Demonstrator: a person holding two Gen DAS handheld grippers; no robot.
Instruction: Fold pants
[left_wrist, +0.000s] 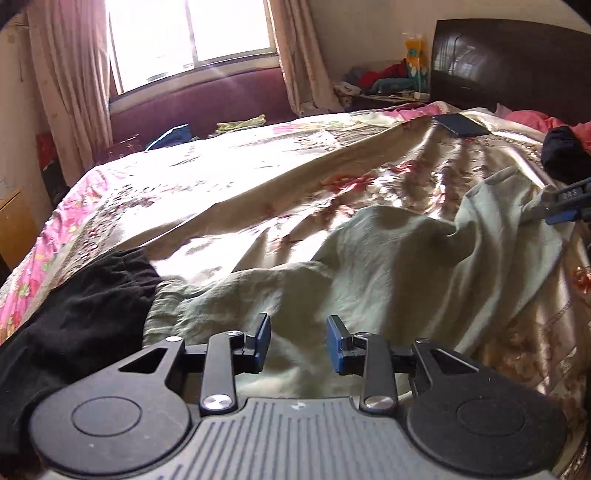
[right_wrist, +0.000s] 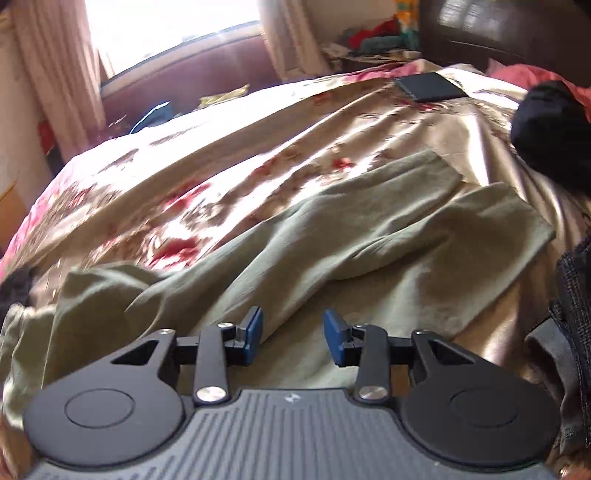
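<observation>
Bed (left_wrist: 229, 184) w/ floral satin cover fills both views. Green pants (left_wrist: 388, 266) lie across the near side, rumpled; right wrist view shows two legs (right_wrist: 424, 206) running away toward the headboard (left_wrist: 517, 62), hems roughly side by side but not stacked, waist end bunched at lower left. Black garment (left_wrist: 74, 306) just beside the pants on the left, touching the waist bunch.

Left gripper (left_wrist: 297, 343): jaws spread, nothing between the pads, hovering over the waist-end cloth. Right gripper (right_wrist: 293, 338): jaws spread, empty, over the thigh area. In the left wrist view the right gripper's blue tips show at the far right edge against a raised fold of leg cloth; prob. touching, but the edge distortion is too strong to say whether they pinch it.

Step in hand, my read: re-grip to lay one leg on the other. Do it well: take the waistband corner w/ left and the hem of the same leg w/ right, pinch both layers, lift just enough to clear the wrinkles, carry across so seams align, smooth before letting go. Keep clear of the black garment so it isn't dragged in.

Hard to make out: right wrist view is motion-blurred; waistband edge buried in the bunch; near pants edge hidden under gripper bodies; window (left_wrist: 192, 33) glare washes out the bed's far left.
</observation>
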